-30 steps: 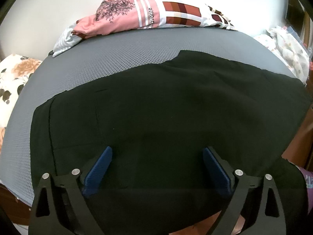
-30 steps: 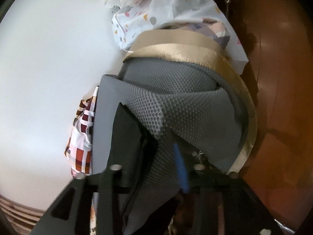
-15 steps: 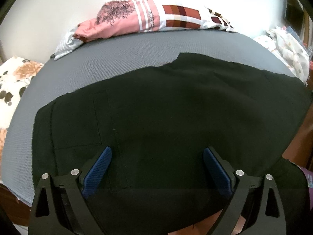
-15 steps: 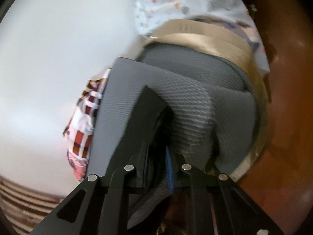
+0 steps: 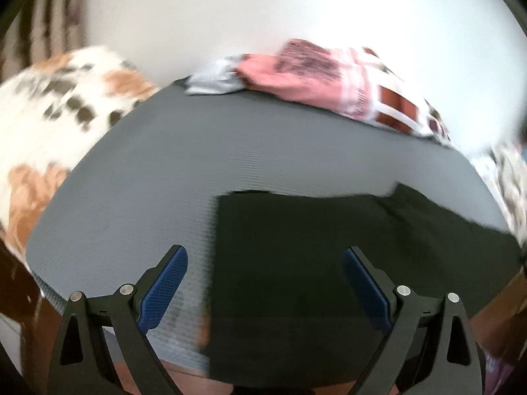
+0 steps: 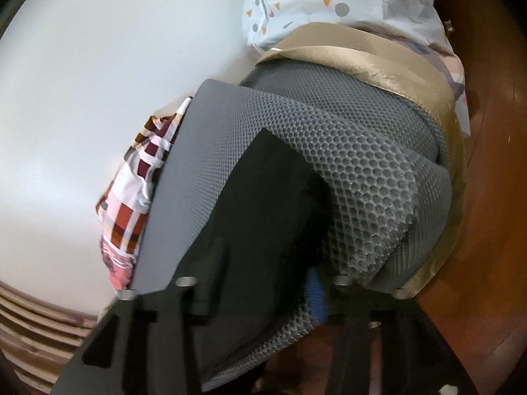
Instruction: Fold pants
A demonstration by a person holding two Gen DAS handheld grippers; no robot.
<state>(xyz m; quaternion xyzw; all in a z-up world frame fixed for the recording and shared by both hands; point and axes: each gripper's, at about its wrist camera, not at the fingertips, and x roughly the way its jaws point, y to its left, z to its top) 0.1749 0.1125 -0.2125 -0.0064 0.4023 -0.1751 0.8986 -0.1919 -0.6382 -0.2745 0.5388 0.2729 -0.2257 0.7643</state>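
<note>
The left tool (image 5: 263, 283) has swung over to the left within the last second. A second ago black cloth filled the whole space in front of it; now the pants (image 5: 329, 263) show a straight left edge, with bare grey mat (image 5: 197, 164) beyond it, and one blue pad (image 5: 164, 286) hangs over mat rather than cloth. Its fingers are spread wide and grasp nothing. I take that to mean the left hand is moving out toward the end of the pants to find its next hold, so the fold on this side has not begun.

The right tool (image 6: 280, 293) is harder to read. A second ago its fingers stood apart at the corner of the mat, then they drew together; now black cloth and lifted mesh crowd between them and only a sliver of blue pad (image 6: 316, 293) peeks out. I cannot tell whether it has clenched on the pants, on the mat, or on both. If the mat has been caught too, the fold would drag it along.

The pants lie flat on the mat, which covers a table with a tan band around its rim (image 6: 378, 62).

By count: one pair of pants, one mat, two tools, one pink patterned garment (image 5: 329, 82) at the far edge, one floral cloth (image 5: 49, 125) to the left, and one dotted white cloth (image 6: 329, 3) to the right.
</note>
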